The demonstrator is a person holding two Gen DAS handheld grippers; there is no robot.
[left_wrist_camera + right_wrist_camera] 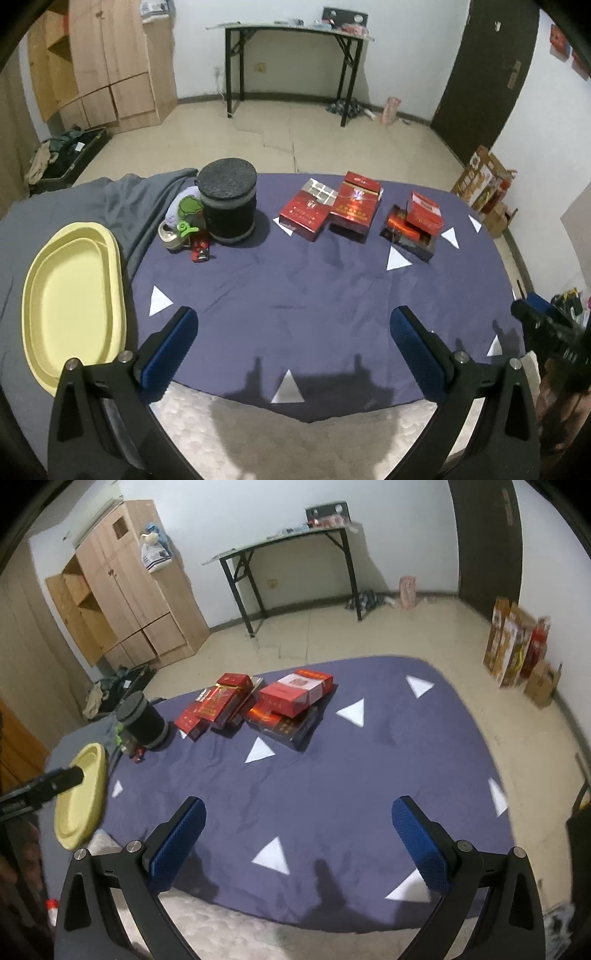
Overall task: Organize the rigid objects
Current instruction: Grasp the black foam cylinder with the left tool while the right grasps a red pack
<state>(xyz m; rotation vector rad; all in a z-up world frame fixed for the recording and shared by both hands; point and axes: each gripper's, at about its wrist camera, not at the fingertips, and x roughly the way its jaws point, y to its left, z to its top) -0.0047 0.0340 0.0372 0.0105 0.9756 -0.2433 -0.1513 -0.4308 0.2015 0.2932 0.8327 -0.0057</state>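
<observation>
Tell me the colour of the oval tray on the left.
Pale yellow tray; the left wrist view shows it best.

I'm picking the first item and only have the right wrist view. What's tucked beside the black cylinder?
Observer: A red toy car, a green-and-purple toy and a rounded grey item sit against the black cylinder, on its tray side.
Operator: Is the yellow tray free?
Observer: Yes, the yellow tray holds nothing.
Operator: And the left tongs?
Observer: The left tongs are open over the blue sheet, gripping nothing.
</observation>
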